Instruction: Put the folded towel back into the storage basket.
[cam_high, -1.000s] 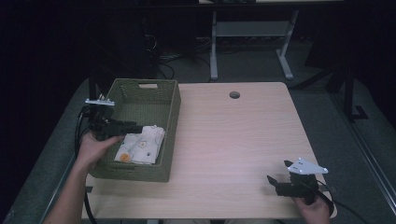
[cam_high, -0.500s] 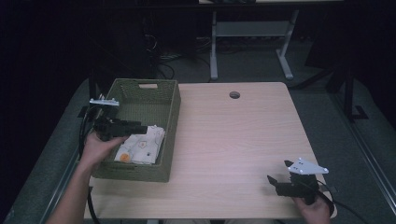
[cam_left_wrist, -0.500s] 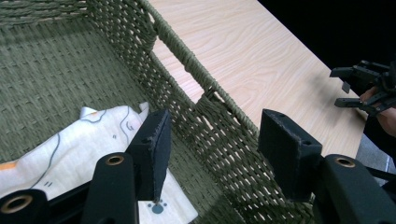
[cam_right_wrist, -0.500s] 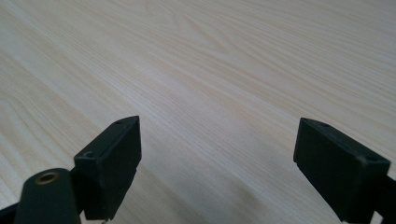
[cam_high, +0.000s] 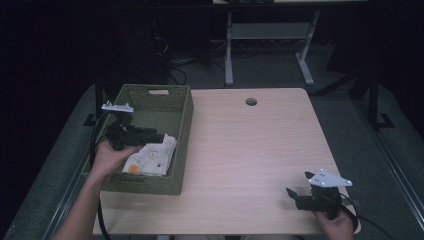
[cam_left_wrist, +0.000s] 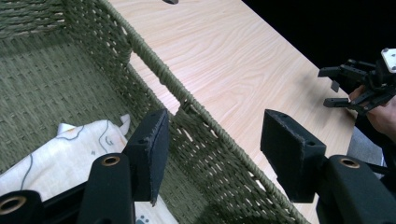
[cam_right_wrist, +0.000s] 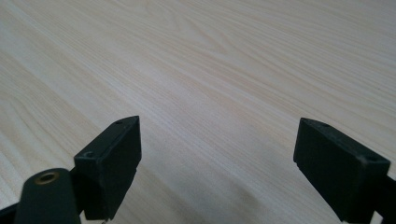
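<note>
A green woven basket (cam_high: 185, 120) stands on the left part of the wooden table (cam_high: 250, 150). Inside it lies a white printed cloth (cam_high: 152, 156), which also shows in the left gripper view (cam_left_wrist: 56, 149). My left gripper (cam_high: 156, 136) hovers inside the basket just above the cloth. It is open and its jaws have just been opening, with nothing pressed between them. In the left gripper view my left gripper (cam_left_wrist: 215, 140) frames the basket rim (cam_left_wrist: 187, 100). My right gripper (cam_high: 292, 196) rests open near the table's front right corner, and in its own view (cam_right_wrist: 217, 154) it spans bare wood.
A round cable hole (cam_high: 251, 101) sits near the table's far edge. Beyond the table stand a white desk frame (cam_high: 265, 32) and cables on a dark floor. The other hand's gripper (cam_left_wrist: 359, 84) shows far off in the left gripper view.
My left gripper has shifted slightly to the right over the basket and its jaws stand a little wider. The cloth lies still. The right hand has not moved.
</note>
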